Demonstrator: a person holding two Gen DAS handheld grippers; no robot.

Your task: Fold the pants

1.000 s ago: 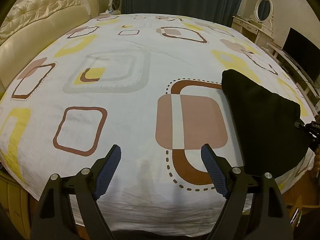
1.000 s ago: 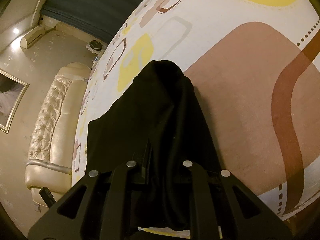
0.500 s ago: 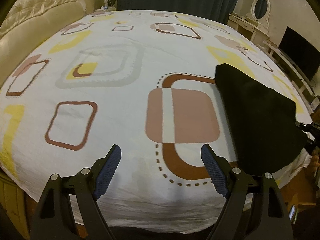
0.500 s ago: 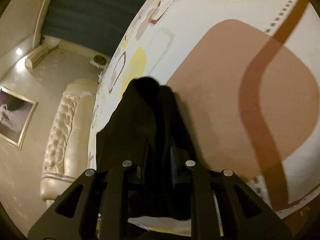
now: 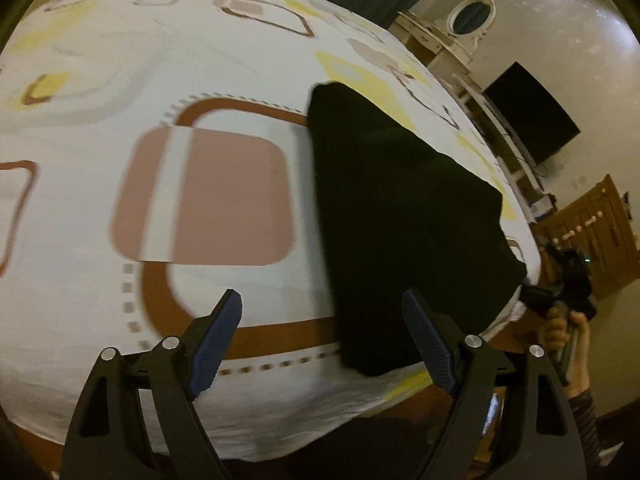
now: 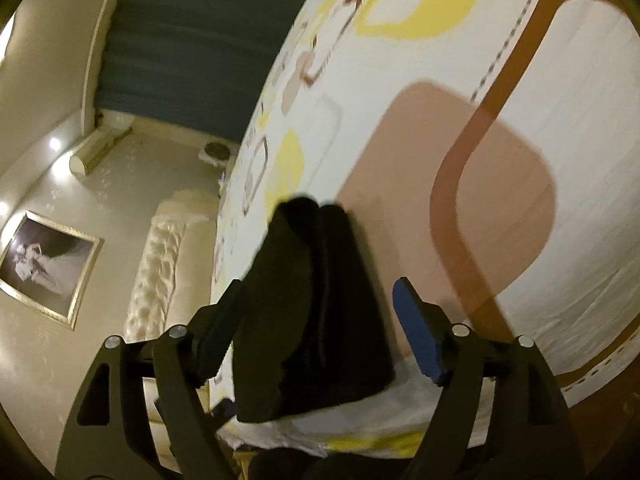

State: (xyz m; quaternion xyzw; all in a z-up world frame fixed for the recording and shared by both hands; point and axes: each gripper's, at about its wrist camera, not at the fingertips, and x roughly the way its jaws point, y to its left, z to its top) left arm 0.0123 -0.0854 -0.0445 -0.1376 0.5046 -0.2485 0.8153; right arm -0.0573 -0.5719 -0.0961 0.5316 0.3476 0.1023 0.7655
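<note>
Bedroom, patterned bedsheet | my right gripper jaws opening, black pants between them, pads clear of cloth | left gripper spread, empty, beside pants' near corner | pants folded at bed edge | step: release | next: left takes near edge for another fold

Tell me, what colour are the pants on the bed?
Black. The pants show best in the left wrist view, lying on the patterned bedsheet.

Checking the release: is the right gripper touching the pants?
Cannot tell. In the right wrist view the opening right gripper straddles the pants; one finger overlaps dark fabric.
</note>
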